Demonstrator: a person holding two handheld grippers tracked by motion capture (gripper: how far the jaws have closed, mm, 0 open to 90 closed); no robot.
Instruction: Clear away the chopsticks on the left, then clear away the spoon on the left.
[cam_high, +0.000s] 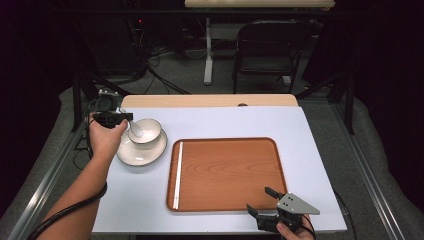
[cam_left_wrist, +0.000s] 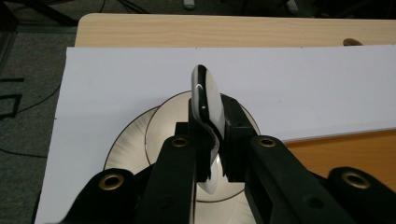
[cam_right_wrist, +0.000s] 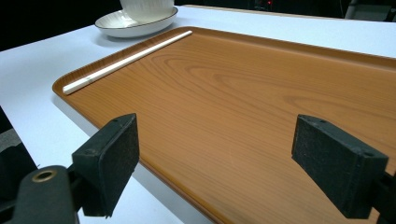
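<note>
white ceramic spoon (cam_left_wrist: 208, 105), glossy with a dark edge, clamped between the closed jaws of the left gripper (cam_left_wrist: 211, 140); seen along those jaws it stands on edge, its rounded end rising above the pads and its lower end showing below them, over the bowl (cam_high: 145, 132). from the high view the left gripper (cam_high: 112, 119) sits at the left side of the table, just beside the bowl, with the spoon (cam_high: 134, 130) reaching down into the bowl's opening. bowl: white, ribbed outside, dark rim, standing on a matching white plate (cam_high: 131, 155) of the same dark-rimmed pattern. plate rests on a pale blue-white table cover (cam_high: 225, 120), near the left edge of a wooden tray (cam_high: 230, 175). tray: brown, wood-grained, rounded corners, shallow raised rim; one white chopstick (cam_high: 178, 174) lies inside along its left edge. right gripper (cam_high: 265, 201): held at the tray's near right corner, jaws spread wide, nothing between the pads; its own view shows the tray (cam_right_wrist: 261, 102), the chopstick (cam_right_wrist: 126, 59) and the plate (cam_right_wrist: 135, 23) beyond.
</note>
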